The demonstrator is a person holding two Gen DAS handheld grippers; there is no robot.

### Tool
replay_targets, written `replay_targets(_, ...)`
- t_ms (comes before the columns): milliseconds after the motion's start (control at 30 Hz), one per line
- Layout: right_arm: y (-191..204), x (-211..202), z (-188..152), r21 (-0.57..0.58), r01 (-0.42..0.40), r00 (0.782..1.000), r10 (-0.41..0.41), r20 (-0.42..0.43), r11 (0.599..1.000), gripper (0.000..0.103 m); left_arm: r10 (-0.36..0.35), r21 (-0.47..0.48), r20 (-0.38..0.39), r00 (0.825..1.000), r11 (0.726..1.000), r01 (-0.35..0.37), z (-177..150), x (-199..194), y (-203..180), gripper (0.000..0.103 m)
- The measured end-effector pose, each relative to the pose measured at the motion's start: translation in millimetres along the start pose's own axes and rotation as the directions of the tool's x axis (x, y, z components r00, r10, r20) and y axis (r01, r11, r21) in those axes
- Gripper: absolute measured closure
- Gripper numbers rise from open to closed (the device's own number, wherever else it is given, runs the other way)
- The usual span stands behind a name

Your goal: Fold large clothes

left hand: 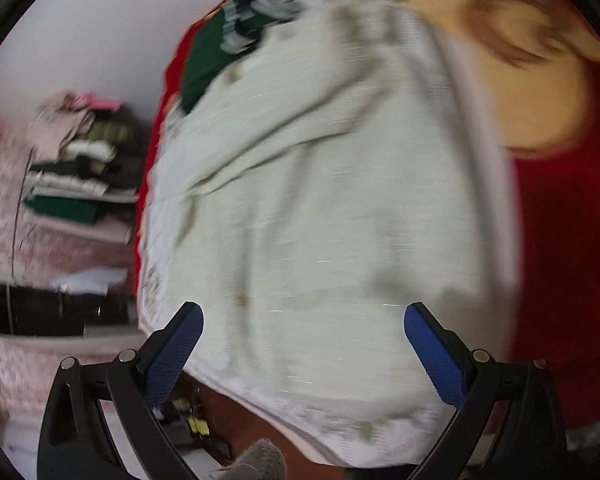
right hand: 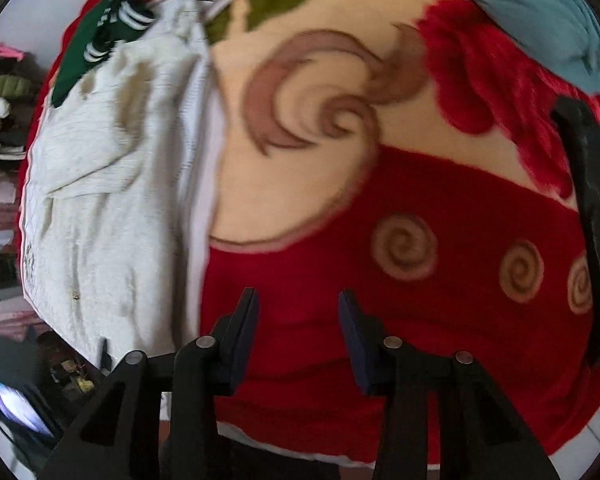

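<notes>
A large pale grey-white garment (left hand: 312, 208) lies spread on a red and cream floral blanket (left hand: 560, 240). It also shows at the left of the right wrist view (right hand: 112, 200). A dark green garment with white stripes (left hand: 208, 52) lies at its far end, also seen in the right wrist view (right hand: 88, 52). My left gripper (left hand: 304, 316) is open and empty, its blue pads (left hand: 180, 344) above the pale garment's near edge. My right gripper (right hand: 298, 304) is open and empty over bare red blanket (right hand: 380, 320), to the right of the garment.
A stack of folded clothes (left hand: 84, 160) sits on a shelf at the left, beyond the bed edge. A blue cloth (right hand: 540, 12) lies at the far right of the blanket. A black strap (right hand: 596, 220) hangs at the right edge. Floor clutter (left hand: 192, 420) lies below the bed edge.
</notes>
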State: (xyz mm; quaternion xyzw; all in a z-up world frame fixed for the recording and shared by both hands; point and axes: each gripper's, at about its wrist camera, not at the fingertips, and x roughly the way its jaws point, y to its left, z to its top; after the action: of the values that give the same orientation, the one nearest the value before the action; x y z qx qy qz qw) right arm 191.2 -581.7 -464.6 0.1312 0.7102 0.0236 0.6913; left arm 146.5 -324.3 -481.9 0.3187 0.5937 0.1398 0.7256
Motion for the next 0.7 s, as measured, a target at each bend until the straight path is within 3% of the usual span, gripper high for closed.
replay_targets(67, -15, 2, 1, 0.026, -0.003, 1.000, 0.003, -0.019, 1.000, 0.054, -0.031, 0.039, -0.009, 0.999, 0.999, 0.031, 2, -3, -27, 0.000)
replay_targets(200, -28, 6, 4, 0.039, 0.002, 1.000, -0.001, -0.028, 0.999, 0.054, -0.003, 0.101, -0.061, 0.998, 0.995, 0.009, 3, 25, -59, 0.000)
replay_targets(300, -24, 12, 6, 0.021, -0.010, 0.999, 0.011, -0.035, 1.000, 0.054, -0.004, 0.072, -0.113, 0.994, 0.997, 0.013, 4, 52, -53, 0.001)
replay_targets(333, -22, 13, 6, 0.017, -0.013, 0.999, 0.014, -0.038, 1.000, 0.054, -0.029, 0.032, -0.117, 0.993, 0.999, 0.033, 4, 55, -45, 0.014)
replay_targets(367, -18, 18, 7, 0.011, -0.026, 0.999, 0.026, -0.047, 1.000, 0.054, -0.075, -0.022, -0.115, 0.991, 0.997, 0.073, 4, 57, -32, 0.042)
replay_targets(400, -15, 20, 8, 0.008, -0.035, 0.998, 0.036, -0.055, 0.999, 0.054, -0.135, -0.089, -0.112, 0.984, 0.988, 0.126, 4, 58, -16, 0.059)
replay_targets(433, -10, 26, 11, 0.003, -0.059, 0.996, 0.059, -0.068, 0.998, 0.054, -0.204, -0.169, -0.104, 0.974, 0.968, 0.185, 3, 59, 1, 0.084)
replay_targets(500, -1, 36, 17, -0.004, -0.102, 0.991, 0.101, -0.088, 0.995, 0.049, -0.290, -0.291, -0.046, 0.956, 0.919, 0.265, -1, 55, 36, 0.090)
replay_targets(633, 29, 56, 43, -0.006, -0.242, 0.964, 0.240, -0.111, 0.970, 0.044, -0.298, -0.389, 0.025, 0.954, 0.877, 0.284, -7, 45, 86, 0.092)
replay_targets(700, 51, 66, 64, -0.005, -0.344, 0.934, 0.342, -0.105, 0.939, 0.037, -0.298, -0.420, 0.029, 0.954, 0.862, 0.282, -9, 43, 101, 0.092)
